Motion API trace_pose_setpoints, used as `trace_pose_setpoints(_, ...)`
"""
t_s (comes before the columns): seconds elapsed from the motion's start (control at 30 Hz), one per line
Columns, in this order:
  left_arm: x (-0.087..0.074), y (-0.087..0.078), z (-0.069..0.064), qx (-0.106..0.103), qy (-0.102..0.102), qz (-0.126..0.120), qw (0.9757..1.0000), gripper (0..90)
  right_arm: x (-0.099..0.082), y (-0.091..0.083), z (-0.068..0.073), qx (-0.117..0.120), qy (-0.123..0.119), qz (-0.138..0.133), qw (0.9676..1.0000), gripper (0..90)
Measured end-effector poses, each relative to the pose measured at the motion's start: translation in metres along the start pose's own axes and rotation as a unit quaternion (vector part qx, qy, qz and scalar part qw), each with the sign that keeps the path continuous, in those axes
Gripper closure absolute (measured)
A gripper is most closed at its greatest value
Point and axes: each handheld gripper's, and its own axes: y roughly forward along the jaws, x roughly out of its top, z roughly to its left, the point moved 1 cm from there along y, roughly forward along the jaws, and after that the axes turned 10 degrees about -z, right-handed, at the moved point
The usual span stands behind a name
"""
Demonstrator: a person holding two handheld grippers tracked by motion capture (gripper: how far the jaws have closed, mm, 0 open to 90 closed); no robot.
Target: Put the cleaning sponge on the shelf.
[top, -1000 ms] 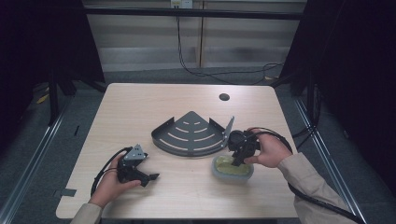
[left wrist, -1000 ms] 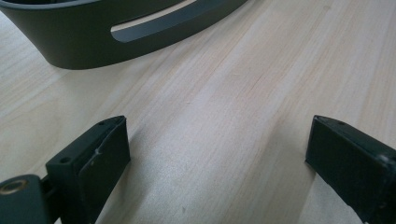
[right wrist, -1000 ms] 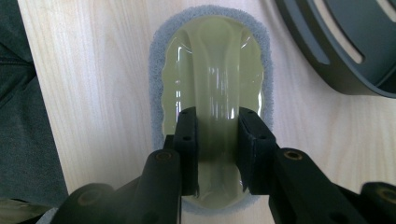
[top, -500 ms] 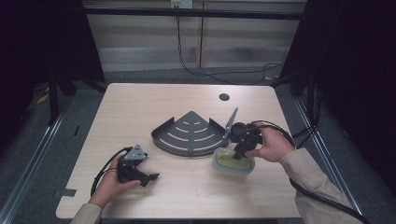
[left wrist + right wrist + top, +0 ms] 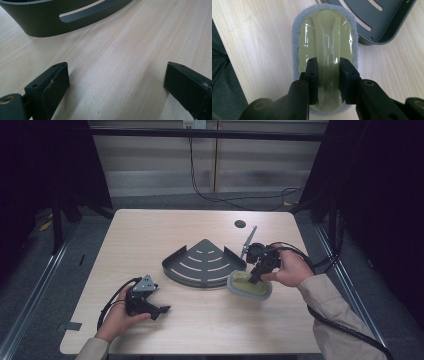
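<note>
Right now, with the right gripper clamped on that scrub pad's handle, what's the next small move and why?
Probably carry the scrub pad a little farther toward the dark corner shelf and set it inside. The right gripper is shut on the pad's raised handle ridge, and the shelf lies right beside it. The left gripper rests open on the table, away from the work, so it could stay put.

Your surroundings, listed:
- Counter (image 5: 150, 235): pale wood grain, rounded corners, with a round dark hole (image 5: 240, 224) near its far edge.
- Floor (image 5: 35, 270): grey, with metal rails (image 5: 37, 280) at left and right.
- Back wall (image 5: 150, 170): pale horizontal panels, a black cable (image 5: 200, 175) hanging down and trailing along its base.
- Sides: black drapes (image 5: 380, 195).
- Light: dim, brightest on the counter.
</note>
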Motion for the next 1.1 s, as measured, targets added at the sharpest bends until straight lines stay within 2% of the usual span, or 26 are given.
trace_pose_setpoints(0.27, 0.0, 0.0, 0.0, 0.0, -0.001, 0.0, 1.0, 5.8, 0.001, -0.006, -0.007, -0.01, 0.015, 0.0, 0.9998, 71.5)
trace_pose_setpoints(0.5, 0.0, 0.0, 0.0, 0.0, -0.001, 0.0, 1.0, 5.8, 0.003, -0.011, -0.015, -0.02, 0.043, -0.005, 0.9989, 71.5)
trace_pose_setpoints(1.1, 0.0, 0.0, 0.0, -0.002, -0.001, 0.001, 1.0, 5.7, 0.017, -0.011, -0.027, -0.039, 0.068, -0.003, 0.9969, 71.5)
